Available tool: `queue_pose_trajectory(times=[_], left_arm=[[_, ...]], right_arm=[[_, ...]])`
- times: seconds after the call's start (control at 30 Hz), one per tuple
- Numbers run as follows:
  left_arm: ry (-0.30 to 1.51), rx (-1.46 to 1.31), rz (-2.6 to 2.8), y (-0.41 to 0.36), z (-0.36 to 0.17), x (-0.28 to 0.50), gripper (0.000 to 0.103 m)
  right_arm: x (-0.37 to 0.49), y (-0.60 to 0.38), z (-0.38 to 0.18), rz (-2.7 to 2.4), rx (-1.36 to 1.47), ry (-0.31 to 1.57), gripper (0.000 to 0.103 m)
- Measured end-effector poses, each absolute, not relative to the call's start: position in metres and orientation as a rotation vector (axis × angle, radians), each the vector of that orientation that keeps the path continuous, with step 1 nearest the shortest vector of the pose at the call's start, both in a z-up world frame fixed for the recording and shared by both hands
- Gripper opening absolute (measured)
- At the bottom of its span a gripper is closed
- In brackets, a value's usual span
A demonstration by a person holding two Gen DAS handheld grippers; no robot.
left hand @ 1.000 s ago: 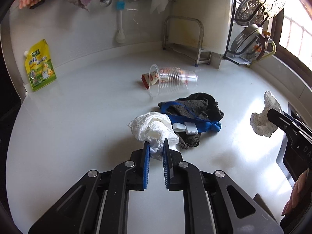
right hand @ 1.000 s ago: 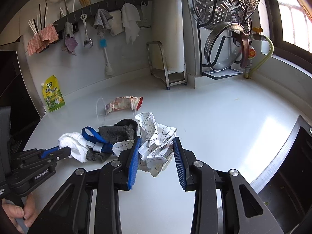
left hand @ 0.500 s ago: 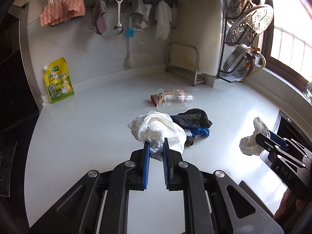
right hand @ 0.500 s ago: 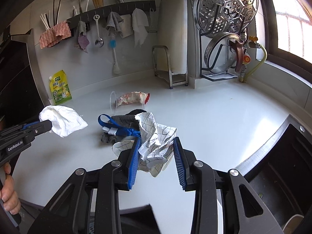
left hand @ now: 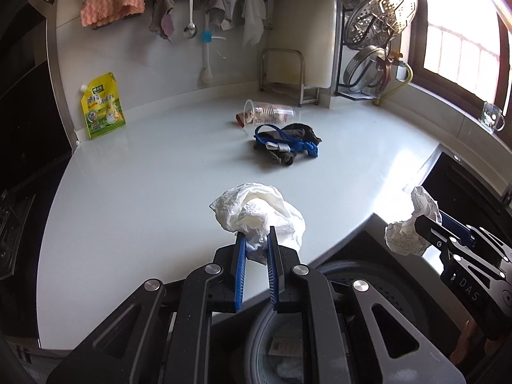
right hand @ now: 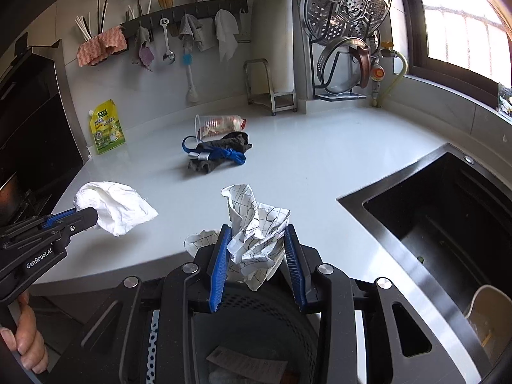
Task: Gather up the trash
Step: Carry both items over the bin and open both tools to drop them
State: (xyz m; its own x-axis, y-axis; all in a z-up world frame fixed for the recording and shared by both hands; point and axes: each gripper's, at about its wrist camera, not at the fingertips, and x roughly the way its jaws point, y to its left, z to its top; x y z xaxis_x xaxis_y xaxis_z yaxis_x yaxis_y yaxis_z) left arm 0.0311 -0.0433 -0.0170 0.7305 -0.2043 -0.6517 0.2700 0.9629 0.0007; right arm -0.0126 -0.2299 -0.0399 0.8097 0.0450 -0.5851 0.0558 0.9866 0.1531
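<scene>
My left gripper (left hand: 256, 243) is shut on a crumpled white tissue (left hand: 259, 212) and holds it in the air over the counter's front edge; it also shows in the right wrist view (right hand: 115, 206). My right gripper (right hand: 256, 240) is shut on a crumpled checked paper (right hand: 256, 236), also seen in the left wrist view (left hand: 408, 227). A dark round trash bin (right hand: 256, 326) with litter inside sits below both grippers, its rim showing in the left wrist view (left hand: 368, 275). A clear plastic cup with a wrapper inside (left hand: 267, 116) lies on the white counter (left hand: 144, 192).
A dark cloth with a blue strap (left hand: 286, 145) lies mid-counter. A yellow pouch (left hand: 101, 106) leans on the back wall. A black sink (right hand: 448, 224) is at the right. A metal stand (left hand: 281, 73) and pot-lid rack (left hand: 374, 48) stand at the back.
Both grippers have pulled back from the counter with their trash, and now hang over the bin at the counter's front edge. The tissue has been lifted off the counter.
</scene>
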Motion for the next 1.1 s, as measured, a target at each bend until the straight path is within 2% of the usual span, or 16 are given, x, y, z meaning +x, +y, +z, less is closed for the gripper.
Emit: queue_pose_trajectory(times=[0.53, 1.1], left_arm=[[0.742, 0.103, -0.347, -0.046, -0.042, -0.045, 0.013], [0.865, 0.117, -0.389, -0.058, -0.084, -0.052, 0.013]], right_arm=[[-0.096, -0.214, -0.055, -0.053, 0.161, 0.62, 0.033], [-0.113, -0.213, -0.089, -0.047, 0.172, 0.71, 0.034]])
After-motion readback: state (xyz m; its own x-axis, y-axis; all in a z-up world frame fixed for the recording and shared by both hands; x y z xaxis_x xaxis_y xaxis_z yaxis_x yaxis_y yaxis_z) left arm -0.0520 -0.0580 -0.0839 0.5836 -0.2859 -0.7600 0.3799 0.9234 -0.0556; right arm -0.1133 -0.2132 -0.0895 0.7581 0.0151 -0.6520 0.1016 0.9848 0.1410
